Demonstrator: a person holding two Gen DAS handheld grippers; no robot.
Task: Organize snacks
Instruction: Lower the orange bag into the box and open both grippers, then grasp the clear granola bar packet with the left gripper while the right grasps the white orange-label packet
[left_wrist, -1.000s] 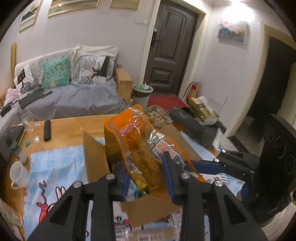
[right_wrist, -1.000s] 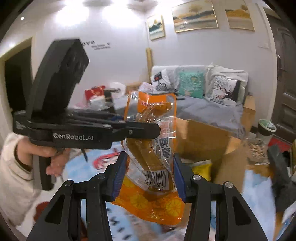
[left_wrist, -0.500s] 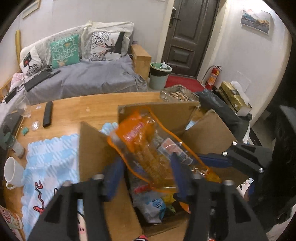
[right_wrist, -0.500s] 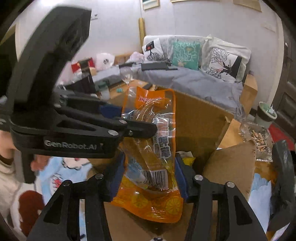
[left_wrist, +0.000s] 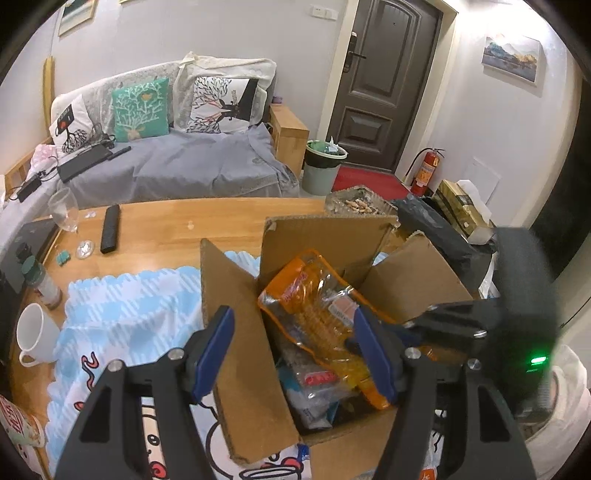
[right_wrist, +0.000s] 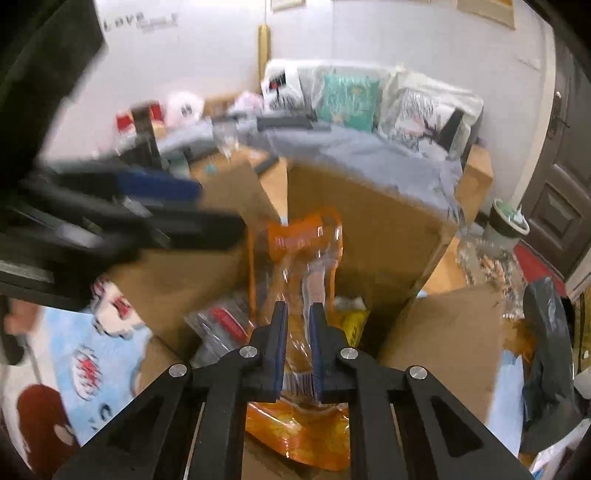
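Observation:
An orange and clear snack packet (left_wrist: 317, 310) stands tilted inside the open cardboard box (left_wrist: 325, 236), above other packets. My left gripper (left_wrist: 293, 315) straddles the packet and the box's left flap. Its jaws are opening and the blue pads (left_wrist: 218, 343) do not press on anything. My right gripper (right_wrist: 297, 314) comes in from the right of the left wrist view and is shut on the lower part of the packet (right_wrist: 306, 243). In the right wrist view the left gripper (right_wrist: 166, 206) is a blur at the upper left.
The box (right_wrist: 369, 221) stands on a blue patterned cloth (left_wrist: 129, 302) over a wooden table. A white mug (left_wrist: 33, 332), a bottle (left_wrist: 42, 280), a wine glass (left_wrist: 66, 210) and a remote (left_wrist: 110, 229) sit to the left. A black bag (left_wrist: 436, 229) lies behind the box.
Both grippers came down with the packet into the box. The left jaws spread off the packet, and the right jaws closed tightly on it.

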